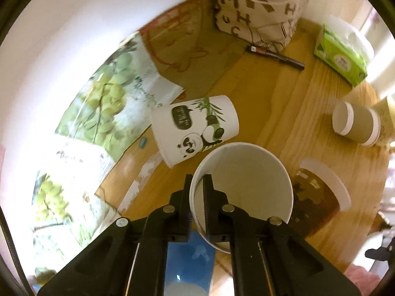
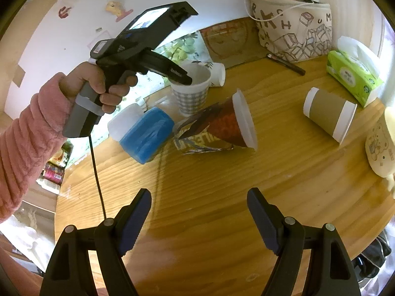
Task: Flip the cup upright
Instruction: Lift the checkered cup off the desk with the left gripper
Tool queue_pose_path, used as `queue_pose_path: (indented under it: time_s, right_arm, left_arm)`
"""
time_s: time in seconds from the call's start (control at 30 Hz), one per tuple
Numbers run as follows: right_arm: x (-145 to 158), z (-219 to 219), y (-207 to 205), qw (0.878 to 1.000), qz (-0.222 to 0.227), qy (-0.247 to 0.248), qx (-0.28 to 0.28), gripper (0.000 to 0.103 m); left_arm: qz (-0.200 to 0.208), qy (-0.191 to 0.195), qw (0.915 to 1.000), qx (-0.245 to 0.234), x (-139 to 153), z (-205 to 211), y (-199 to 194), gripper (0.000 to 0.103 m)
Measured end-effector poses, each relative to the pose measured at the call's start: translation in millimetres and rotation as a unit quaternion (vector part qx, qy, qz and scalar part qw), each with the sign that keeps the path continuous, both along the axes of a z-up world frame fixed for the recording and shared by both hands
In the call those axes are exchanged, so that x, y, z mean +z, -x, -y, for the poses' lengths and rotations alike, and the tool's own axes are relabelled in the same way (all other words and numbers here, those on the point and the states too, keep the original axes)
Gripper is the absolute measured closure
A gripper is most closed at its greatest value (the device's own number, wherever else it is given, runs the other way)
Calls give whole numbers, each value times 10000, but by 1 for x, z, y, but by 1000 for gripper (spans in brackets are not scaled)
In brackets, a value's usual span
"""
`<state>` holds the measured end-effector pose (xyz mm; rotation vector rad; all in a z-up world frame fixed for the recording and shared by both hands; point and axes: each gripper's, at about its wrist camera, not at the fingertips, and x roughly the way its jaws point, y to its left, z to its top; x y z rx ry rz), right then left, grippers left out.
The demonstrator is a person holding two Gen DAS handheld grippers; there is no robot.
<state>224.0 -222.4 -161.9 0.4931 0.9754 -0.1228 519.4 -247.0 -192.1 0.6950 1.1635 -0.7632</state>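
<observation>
Between the left gripper's [image 1: 197, 192] closed fingers, the checked paper cup [image 1: 243, 192] is pinched by its rim wall, mouth up; light, crushable, best held there gently. Right gripper [image 2: 198, 212] gapes, idle.

The blue cup [image 1: 190, 266] shows only as a sliver between the left gripper's [image 1: 196, 185] arms. The lettered bag [image 1: 259, 5] is cut off by the top edge, and the cream mug [image 2: 381, 145] by the right edge.
</observation>
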Motion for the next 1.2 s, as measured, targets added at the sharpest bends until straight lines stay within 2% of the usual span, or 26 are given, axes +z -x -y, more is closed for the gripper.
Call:
queue_pose_path:
  time_s: [0.17,0.37,0.7,1.0,1.2]
  right_arm:
    - [9,-2,5,9998,173,16,73,22]
    - [19,-3,12,9989,390,40,245,22]
    - [31,5,32,9964,604,-2,593,22]
    - [38,11,56,9928,564,103,1053,22]
    - [34,7,69,9880,418,233,1470,22]
  left_arm:
    - [-166,404,9975,556,20,-25,29,96]
    - [-277,603,9919,1079,38,-55,54,96]
    - [-706,831,9740,1984,50,-105,113,96]
    - [-1149,941,9500,2747,40,-141,176,96]
    - [-1633,1110,9245,3259,21,-160,215,96]
